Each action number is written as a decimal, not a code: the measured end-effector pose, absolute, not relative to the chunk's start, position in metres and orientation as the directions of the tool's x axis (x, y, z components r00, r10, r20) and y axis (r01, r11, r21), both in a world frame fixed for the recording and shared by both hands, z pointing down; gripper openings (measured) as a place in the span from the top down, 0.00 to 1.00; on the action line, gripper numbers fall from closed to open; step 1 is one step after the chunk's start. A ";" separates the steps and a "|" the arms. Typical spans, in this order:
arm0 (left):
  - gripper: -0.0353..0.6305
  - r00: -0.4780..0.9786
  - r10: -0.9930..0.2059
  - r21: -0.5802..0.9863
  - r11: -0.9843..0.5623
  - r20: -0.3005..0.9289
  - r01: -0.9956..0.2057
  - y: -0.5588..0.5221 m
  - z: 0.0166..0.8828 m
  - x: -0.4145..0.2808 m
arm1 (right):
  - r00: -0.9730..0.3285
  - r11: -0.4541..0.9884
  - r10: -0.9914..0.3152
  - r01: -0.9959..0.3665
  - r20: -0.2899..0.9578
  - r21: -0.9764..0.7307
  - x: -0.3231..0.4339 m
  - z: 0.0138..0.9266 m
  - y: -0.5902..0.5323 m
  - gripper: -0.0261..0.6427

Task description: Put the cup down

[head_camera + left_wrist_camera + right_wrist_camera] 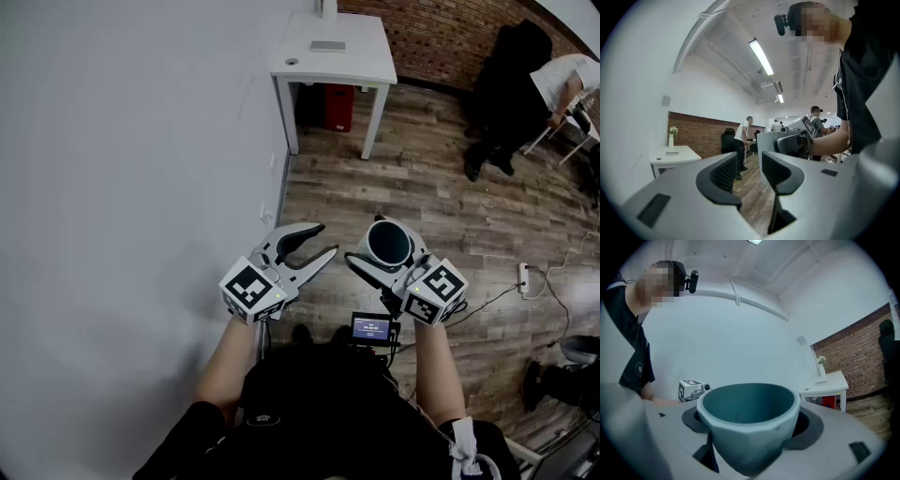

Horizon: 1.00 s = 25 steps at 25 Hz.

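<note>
1. To your left rises a plain white wall (122, 187); under you lies a brown wood-plank floor (422, 197).
2. Ahead of you, a small white square table (356, 56) stands against that wall, with a red container (339, 105) beneath it.
3. Beyond the table runs a red brick wall (441, 37).
4. Above you, a long fluorescent ceiling tube (761, 57) is lit.

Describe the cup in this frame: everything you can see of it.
The cup is pale blue-grey outside and darker teal inside, with a thick rim and faceted walls tapering downward; no handle shows. It looks ceramic or matte plastic. It appears empty and stands upright, mouth up. The right gripper holds it in mid-air above the wooden floor, its jaws pressing on opposite sides of the wall. Nothing else touches it.
</note>
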<state>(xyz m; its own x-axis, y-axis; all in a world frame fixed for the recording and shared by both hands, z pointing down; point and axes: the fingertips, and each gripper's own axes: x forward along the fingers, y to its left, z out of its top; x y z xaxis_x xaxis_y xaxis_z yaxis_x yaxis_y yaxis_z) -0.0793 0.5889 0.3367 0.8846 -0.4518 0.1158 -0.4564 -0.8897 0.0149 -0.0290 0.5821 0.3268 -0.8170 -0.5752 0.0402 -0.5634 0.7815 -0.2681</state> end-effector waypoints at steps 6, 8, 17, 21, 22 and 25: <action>0.69 0.886 -0.450 0.012 -0.891 0.115 -0.454 0.590 0.337 -0.080 | -0.821 0.787 -0.570 -0.560 0.043 -0.260 -0.033 0.327 0.582 0.34; 0.69 0.886 -0.450 0.013 -0.891 0.112 -0.455 0.589 0.335 -0.079 | -0.821 0.788 -0.568 -0.559 0.046 -0.258 -0.033 0.327 0.582 0.34; 0.69 0.888 -0.444 0.020 -0.893 0.116 -0.449 0.593 0.339 -0.075 | -0.824 0.793 -0.564 -0.559 0.056 -0.243 -0.033 0.330 0.585 0.34; 0.69 0.889 -0.442 0.025 -0.894 0.119 -0.447 0.594 0.341 -0.066 | -0.822 0.792 -0.566 -0.562 0.059 -0.238 -0.023 0.332 0.587 0.34; 0.69 0.888 -0.443 0.026 -0.893 0.120 -0.449 0.594 0.340 -0.062 | -0.821 0.791 -0.567 -0.564 0.059 -0.239 -0.019 0.331 0.587 0.34; 0.69 0.885 -0.449 0.023 -0.890 0.122 -0.455 0.590 0.337 -0.052 | -0.819 0.788 -0.571 -0.566 0.056 -0.240 -0.006 0.330 0.584 0.34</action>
<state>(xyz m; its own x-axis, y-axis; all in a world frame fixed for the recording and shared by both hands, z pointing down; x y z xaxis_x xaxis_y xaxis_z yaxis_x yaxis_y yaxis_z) -0.0518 0.5900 0.3373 0.8850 -0.4493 0.1220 -0.4551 -0.8901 0.0228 -0.0057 0.5837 0.3296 -0.8189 -0.5712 0.0564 -0.5665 0.7884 -0.2398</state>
